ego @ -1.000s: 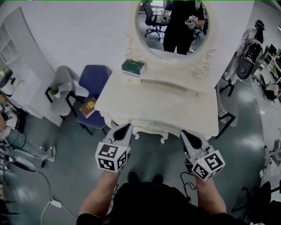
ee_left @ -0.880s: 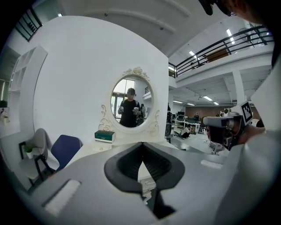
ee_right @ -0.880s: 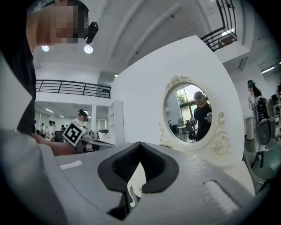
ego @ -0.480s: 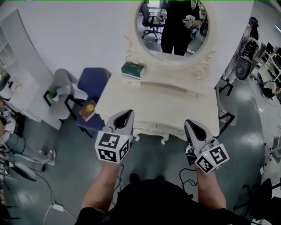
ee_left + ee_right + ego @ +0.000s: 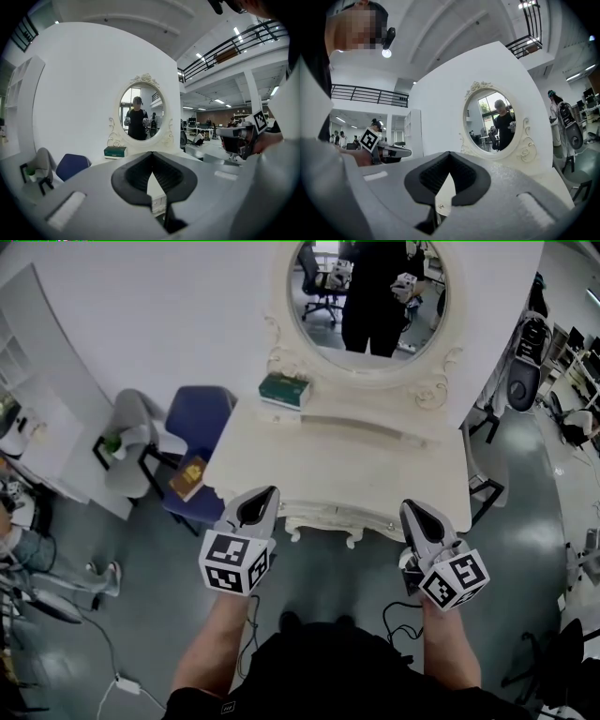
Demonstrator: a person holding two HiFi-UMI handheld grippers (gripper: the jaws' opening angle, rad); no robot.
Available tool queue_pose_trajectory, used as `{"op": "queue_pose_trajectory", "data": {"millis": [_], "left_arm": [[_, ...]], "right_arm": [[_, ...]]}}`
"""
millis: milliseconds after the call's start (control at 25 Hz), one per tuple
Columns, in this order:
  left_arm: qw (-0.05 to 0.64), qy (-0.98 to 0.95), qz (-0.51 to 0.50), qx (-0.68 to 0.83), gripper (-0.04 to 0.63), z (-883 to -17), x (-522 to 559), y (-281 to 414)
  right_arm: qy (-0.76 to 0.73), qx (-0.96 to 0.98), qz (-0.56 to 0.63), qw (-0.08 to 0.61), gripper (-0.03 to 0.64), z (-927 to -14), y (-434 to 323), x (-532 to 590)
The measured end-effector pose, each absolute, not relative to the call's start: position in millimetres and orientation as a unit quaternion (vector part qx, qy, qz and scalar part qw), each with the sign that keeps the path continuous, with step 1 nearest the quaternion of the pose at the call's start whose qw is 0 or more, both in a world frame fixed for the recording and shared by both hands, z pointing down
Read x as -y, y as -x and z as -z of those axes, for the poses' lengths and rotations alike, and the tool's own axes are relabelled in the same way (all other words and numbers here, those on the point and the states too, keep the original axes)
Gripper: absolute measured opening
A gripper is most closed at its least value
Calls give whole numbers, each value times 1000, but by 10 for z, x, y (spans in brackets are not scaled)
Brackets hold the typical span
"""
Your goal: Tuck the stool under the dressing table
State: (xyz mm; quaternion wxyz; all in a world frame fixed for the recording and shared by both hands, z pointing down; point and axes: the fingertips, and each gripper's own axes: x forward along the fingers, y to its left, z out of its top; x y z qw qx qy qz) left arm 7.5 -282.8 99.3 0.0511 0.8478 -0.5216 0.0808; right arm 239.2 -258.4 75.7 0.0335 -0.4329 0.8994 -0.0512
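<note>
Nearest, my forearms reach out over the glossy grey floor (image 5: 525,521), each carrying a grey tong with a black-and-white marker cube. My left gripper (image 5: 267,491) is clenched on nothing, its black ribbed pads meeting at the tip. My right gripper (image 5: 410,505) is clenched the same way, also empty.

Both point roughly level at the front edge of the cream-white carved dressing table (image 5: 347,465), one near each front corner. I cannot tell whether either touches it. The stool I cannot see from any view.

Left of the table stands a blue padded chair (image 5: 199,409) with a brown book (image 5: 187,474) on its seat. At the table's back left lies a dark green box (image 5: 284,388). Behind it rises the oval mirror in a scrolled cream frame (image 5: 370,296), against the white wall (image 5: 169,315).
</note>
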Motion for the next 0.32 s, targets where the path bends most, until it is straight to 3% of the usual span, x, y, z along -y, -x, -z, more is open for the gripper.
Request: {"op": "queue_pose_trajectory", "data": {"millis": [320], "left_arm": [[65, -848, -74, 521, 18, -1015, 2912, -70]], "right_arm": [[423, -903, 59, 33, 2, -828, -2318, 2610]]}}
